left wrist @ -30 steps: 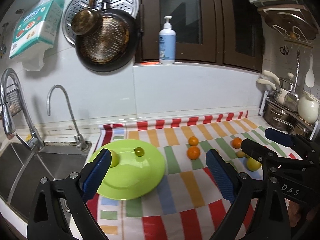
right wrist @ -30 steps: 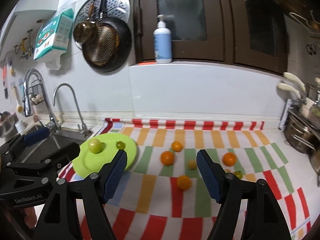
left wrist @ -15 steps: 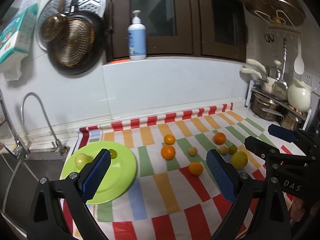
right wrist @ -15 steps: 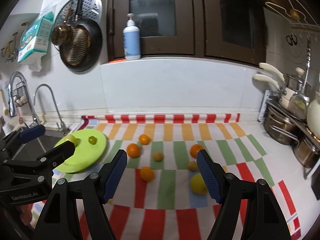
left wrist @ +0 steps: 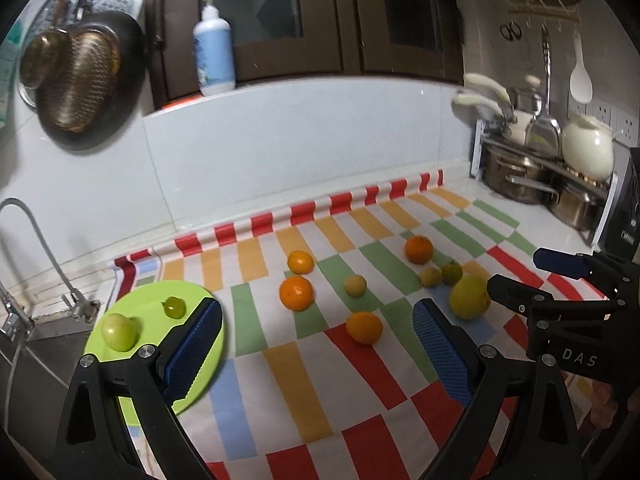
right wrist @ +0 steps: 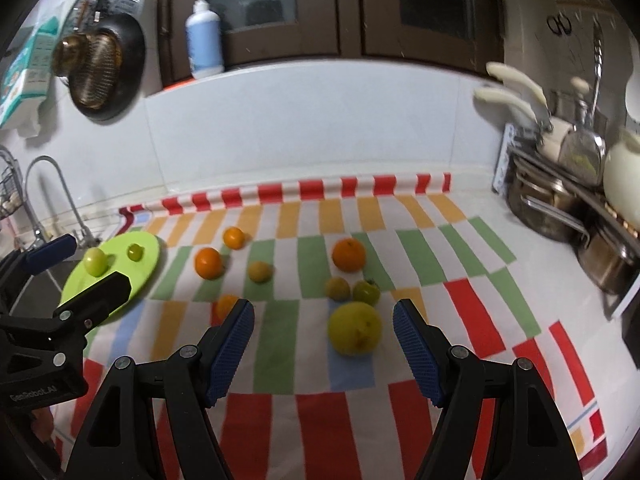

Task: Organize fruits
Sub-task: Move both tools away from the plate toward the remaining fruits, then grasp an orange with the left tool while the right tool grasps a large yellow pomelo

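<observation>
— Two green fruits sit on the round lime-green plate (left wrist: 132, 304) at the left edge of the counter: a pale green apple-like one (left wrist: 119, 331) near the rim and a small dark green one (left wrist: 174, 307) just beyond it.

— And the surface?

— Checked cloth in red, orange, green and white (left wrist: 288, 376) covers the worktop up to the white tiled wall (left wrist: 280, 148). Loose on it lie four orange citrus fruits (left wrist: 296, 293), some small yellowish ones, and a large yellow-green fruit (right wrist: 354, 328) toward the right.

— Around it?

— Steel sink with a curved tap (left wrist: 32, 240) lies left of the plate. Dark pans (left wrist: 86, 80) hang on the wall, a white pump bottle (left wrist: 213, 46) stands on the ledge of a dark-framed window, and steel pots (left wrist: 516, 176) crowd the far right.

— The grippers?

— Left gripper (left wrist: 316, 344) hangs with its jaws wide apart and empty, above the cloth. Right gripper (right wrist: 322, 340) is also spread and grips nothing; the large yellow-green fruit lies just ahead, between the lines of its blue pads (right wrist: 416, 356).
</observation>
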The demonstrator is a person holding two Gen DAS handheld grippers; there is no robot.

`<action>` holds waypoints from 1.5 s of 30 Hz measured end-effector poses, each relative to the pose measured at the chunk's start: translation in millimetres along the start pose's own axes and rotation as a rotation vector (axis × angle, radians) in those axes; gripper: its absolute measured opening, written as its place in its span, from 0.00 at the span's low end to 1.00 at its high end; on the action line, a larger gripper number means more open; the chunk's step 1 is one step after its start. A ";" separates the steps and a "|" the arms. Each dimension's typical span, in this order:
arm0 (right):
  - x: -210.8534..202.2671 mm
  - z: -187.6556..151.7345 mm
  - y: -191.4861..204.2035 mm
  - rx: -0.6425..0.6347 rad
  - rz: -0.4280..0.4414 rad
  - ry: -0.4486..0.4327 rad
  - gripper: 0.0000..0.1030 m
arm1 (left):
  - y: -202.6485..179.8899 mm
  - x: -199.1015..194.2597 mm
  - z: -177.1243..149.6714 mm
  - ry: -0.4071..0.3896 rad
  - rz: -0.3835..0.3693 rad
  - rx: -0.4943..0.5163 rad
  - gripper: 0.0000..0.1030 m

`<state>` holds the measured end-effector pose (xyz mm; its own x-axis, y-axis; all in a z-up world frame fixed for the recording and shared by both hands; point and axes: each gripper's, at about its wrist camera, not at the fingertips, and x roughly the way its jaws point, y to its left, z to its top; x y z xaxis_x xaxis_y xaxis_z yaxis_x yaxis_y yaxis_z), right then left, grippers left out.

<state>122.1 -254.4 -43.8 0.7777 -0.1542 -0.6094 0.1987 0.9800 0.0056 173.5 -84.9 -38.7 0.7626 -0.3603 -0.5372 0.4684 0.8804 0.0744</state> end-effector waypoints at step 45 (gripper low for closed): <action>108.1 -26.3 -23.8 0.027 0.025 0.206 0.48 | -33.1 133.4 -26.6 0.275 -0.168 0.072 0.37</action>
<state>185.8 -291.1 -130.7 0.6448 -0.0987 -0.7579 0.1990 0.9791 0.0418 247.9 -153.9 -135.2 0.5276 -0.3930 -0.7531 0.6151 0.7882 0.0197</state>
